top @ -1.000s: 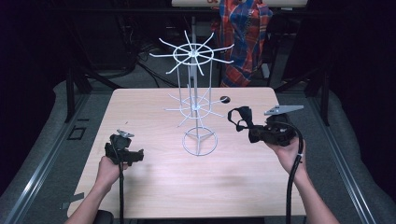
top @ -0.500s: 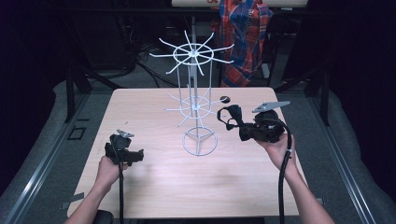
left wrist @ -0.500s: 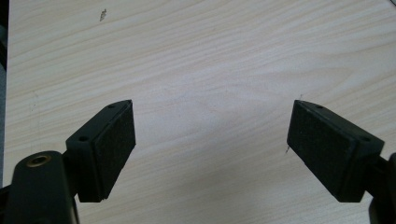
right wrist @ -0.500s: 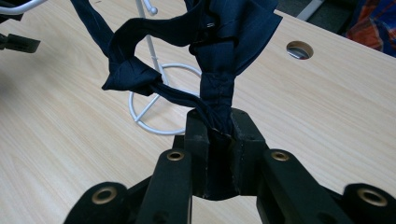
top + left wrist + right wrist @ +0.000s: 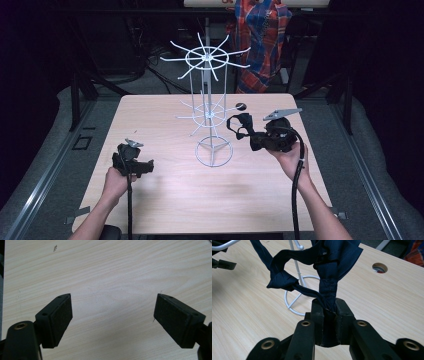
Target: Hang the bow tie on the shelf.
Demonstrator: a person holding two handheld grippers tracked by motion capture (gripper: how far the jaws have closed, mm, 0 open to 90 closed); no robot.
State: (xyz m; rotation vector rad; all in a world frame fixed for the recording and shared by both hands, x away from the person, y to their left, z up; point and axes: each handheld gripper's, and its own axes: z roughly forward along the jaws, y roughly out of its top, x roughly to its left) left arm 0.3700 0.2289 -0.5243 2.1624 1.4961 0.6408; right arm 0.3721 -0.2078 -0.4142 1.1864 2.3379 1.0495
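Right gripper [image 5: 329, 311] clamped the dark fabric loop [image 5: 287, 270]; loop hung just ahead, could snag the wire rack [image 5: 207, 95]. Left gripper [image 5: 112, 315] was wide, empty.

Black gripper [image 5: 239, 126], brass-ringed screw holes

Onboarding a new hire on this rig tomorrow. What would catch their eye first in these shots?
First the tall white wire rack standing mid-table, with hooked spokes fanning out at two levels above a ring base. Next the dark blue cloth strap, looped and knotted, pinched between the closed jaws of the right gripper just right of the rack. The left gripper stands open over bare table at the near left.
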